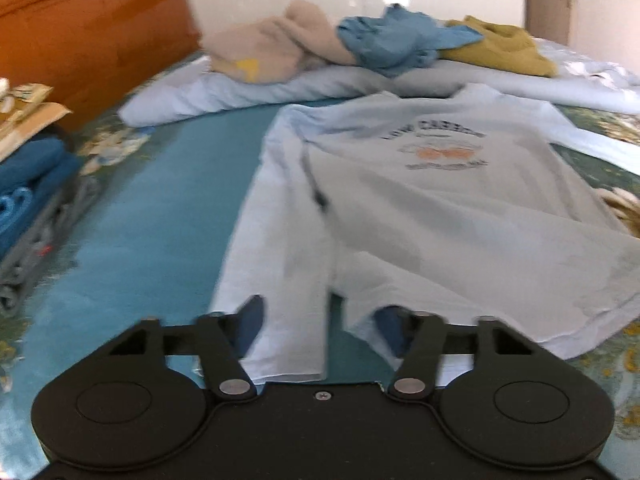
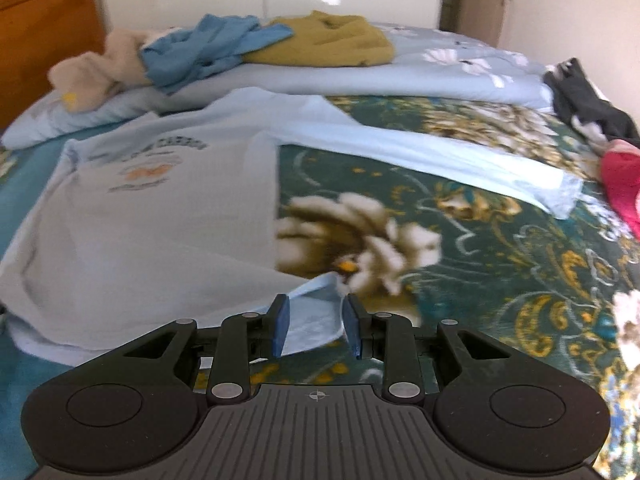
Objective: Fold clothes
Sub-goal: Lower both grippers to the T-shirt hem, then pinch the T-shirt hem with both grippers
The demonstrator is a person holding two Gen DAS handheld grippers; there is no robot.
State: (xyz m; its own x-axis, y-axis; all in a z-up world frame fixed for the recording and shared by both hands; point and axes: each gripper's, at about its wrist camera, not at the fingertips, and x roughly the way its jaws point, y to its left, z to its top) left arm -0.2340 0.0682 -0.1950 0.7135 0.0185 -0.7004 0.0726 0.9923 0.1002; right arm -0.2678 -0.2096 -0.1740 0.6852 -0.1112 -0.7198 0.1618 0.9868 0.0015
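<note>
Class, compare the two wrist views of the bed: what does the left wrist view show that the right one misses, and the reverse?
Only the left view: folded blue clothes at the bed's edge. Only the right view: the shirt's outstretched sleeve, a dark garment and a pink one. Both share the light blue shirt, the beige, blue and mustard heap and the orange headboard.

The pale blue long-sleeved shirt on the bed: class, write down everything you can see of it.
The pale blue long-sleeved shirt of thin, soft-looking fabric lies print-up on the patterned teal bedspread. Its chest carries dark arched lettering, too blurred to read, over an orange motif. One sleeve is folded down along the body; the other stretches out flat across the bedspread. The hem is rumpled. The left claw stands open around the folded sleeve's cuff, and the right claw stands open around a hem corner. The collar end lies against a pale blue quilt.
</note>
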